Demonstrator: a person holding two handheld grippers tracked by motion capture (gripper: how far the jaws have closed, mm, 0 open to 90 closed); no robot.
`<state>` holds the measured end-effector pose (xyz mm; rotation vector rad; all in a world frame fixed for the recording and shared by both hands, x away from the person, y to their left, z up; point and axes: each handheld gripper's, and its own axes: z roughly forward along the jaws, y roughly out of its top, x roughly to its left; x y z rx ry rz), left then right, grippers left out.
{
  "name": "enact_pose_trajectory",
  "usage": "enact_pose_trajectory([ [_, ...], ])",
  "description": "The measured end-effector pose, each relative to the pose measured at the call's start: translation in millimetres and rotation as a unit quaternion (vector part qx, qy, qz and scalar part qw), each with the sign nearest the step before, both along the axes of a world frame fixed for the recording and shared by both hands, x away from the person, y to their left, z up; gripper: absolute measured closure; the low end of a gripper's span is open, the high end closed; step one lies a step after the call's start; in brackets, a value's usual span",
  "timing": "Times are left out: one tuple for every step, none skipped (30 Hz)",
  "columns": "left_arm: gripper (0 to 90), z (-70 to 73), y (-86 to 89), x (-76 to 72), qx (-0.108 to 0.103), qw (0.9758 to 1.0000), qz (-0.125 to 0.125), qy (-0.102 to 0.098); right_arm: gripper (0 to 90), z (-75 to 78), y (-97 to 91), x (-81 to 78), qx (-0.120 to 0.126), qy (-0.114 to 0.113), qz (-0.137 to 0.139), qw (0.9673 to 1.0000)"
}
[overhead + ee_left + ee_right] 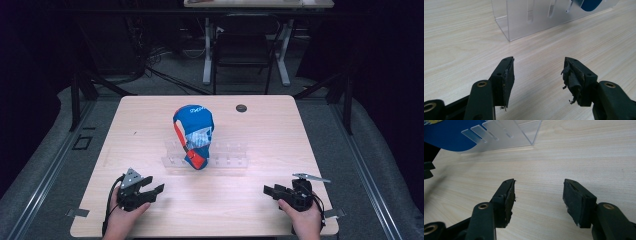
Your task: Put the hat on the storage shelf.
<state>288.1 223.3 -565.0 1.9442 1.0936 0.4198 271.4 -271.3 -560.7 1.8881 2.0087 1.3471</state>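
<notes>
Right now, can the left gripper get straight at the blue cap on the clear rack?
Probably yes. The left gripper is open, and bare table lies between it and the blue cap on the clear rack.

Left gripper (pixel 156 189) and right gripper (pixel 269 190) are black plastic; brass screws behind the frayed pads (pixel 574 81); grey plates on top; black cables trailing.

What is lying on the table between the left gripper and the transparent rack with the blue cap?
Nothing: bare wood of the table separates the open left gripper from the clear rack, seen in the left gripper view. The high view agrees, with the blue cap on the rack.
</notes>
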Motion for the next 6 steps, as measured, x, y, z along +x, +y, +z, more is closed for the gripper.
enact_pose_trajectory([
  [42.1,-0.1,-0.7,-0.1,0.001,1.0000,-0.001,0.000,42.6,-0.3,-1.1,0.3,-0.002,0.001,0.002,1.0000],
  [41.9,-0.2,-1.6,-0.4,0.001,1.0000,-0.002,-0.001,42.7,-1.1,-1.5,0.6,-0.002,0.002,-0.002,1.0000],
  [41.9,-0.4,-2.5,-0.4,0.000,1.0000,-0.004,-0.001,42.7,-1.1,-1.5,0.6,-0.002,0.002,-0.002,1.0000],
  [41.8,-0.2,-3.3,-0.4,0.003,1.0000,-0.007,0.000,42.7,-1.4,-2.3,0.9,-0.002,0.003,-0.001,1.0000],
  [41.8,-0.6,-4.6,-0.1,0.003,0.9999,-0.010,0.000,42.6,-1.6,-2.1,1.1,-0.002,0.003,-0.004,1.0000],
  [41.8,-0.5,-5.9,0.0,0.004,0.9999,-0.012,0.001,42.6,-1.8,-2.5,1.1,-0.002,0.004,-0.002,1.0000],
])
